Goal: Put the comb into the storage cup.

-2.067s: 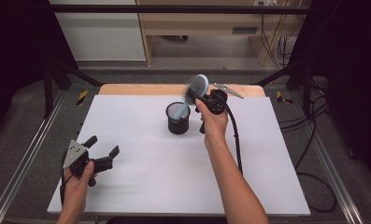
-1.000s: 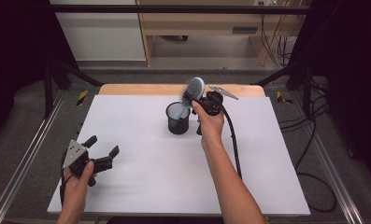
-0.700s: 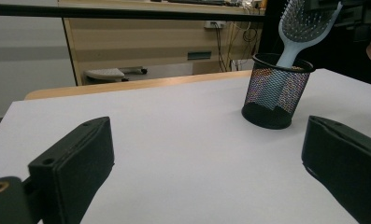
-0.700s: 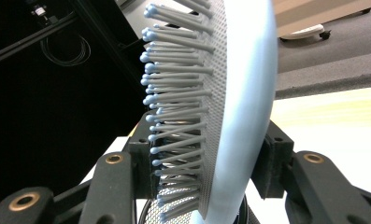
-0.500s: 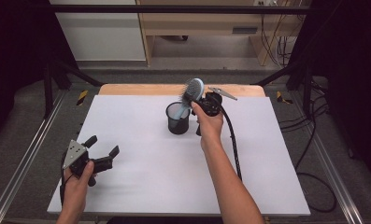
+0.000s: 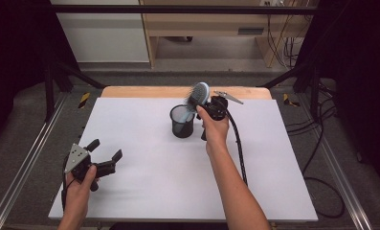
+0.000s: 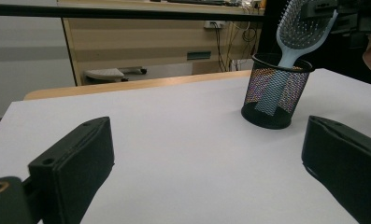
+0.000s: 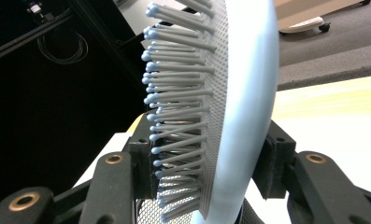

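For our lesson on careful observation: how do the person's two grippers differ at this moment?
The right gripper is shut on the hairbrush, held over the mesh cup; the left gripper is open and holds nothing. The right sits mid-table at the far side, the left near the front left corner. Both have black jaws.

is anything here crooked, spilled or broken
Nothing is spilled or broken. The hairbrush leans in the black mesh cup rather than standing straight, handle down inside, with the right gripper shut on its bristled head. The left gripper sits open and apart near the table edge.
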A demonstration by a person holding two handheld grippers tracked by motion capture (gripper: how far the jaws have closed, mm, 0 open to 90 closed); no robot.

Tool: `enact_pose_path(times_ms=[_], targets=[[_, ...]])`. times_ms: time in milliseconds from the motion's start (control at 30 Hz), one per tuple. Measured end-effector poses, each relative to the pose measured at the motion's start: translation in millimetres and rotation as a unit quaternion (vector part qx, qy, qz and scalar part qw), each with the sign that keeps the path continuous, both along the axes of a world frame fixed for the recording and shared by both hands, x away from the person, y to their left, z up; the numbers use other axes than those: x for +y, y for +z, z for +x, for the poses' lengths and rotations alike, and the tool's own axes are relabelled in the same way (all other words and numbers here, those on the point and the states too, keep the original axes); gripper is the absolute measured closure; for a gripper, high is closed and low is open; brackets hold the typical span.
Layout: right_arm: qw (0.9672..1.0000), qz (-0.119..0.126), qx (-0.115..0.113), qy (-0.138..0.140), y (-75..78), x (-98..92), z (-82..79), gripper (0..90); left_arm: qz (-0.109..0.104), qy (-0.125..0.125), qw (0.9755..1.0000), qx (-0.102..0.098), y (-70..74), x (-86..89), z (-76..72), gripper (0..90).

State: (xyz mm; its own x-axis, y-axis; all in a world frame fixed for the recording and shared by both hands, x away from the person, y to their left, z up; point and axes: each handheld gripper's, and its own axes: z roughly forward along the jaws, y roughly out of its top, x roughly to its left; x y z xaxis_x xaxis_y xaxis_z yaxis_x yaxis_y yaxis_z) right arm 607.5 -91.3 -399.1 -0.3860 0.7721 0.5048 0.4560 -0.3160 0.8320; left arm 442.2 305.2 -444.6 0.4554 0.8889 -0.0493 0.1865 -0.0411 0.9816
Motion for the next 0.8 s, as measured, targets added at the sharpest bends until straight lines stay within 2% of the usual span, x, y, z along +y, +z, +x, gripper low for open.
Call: enact_pose_path(times_ms=[800], targets=[[1.0, 0.008, 0.006, 0.0, -3.7, -4.1, 1.4, 49.2, 0.001, -0.001, 1.0, 0.0, 0.1, -0.1, 0.1, 2.7]])
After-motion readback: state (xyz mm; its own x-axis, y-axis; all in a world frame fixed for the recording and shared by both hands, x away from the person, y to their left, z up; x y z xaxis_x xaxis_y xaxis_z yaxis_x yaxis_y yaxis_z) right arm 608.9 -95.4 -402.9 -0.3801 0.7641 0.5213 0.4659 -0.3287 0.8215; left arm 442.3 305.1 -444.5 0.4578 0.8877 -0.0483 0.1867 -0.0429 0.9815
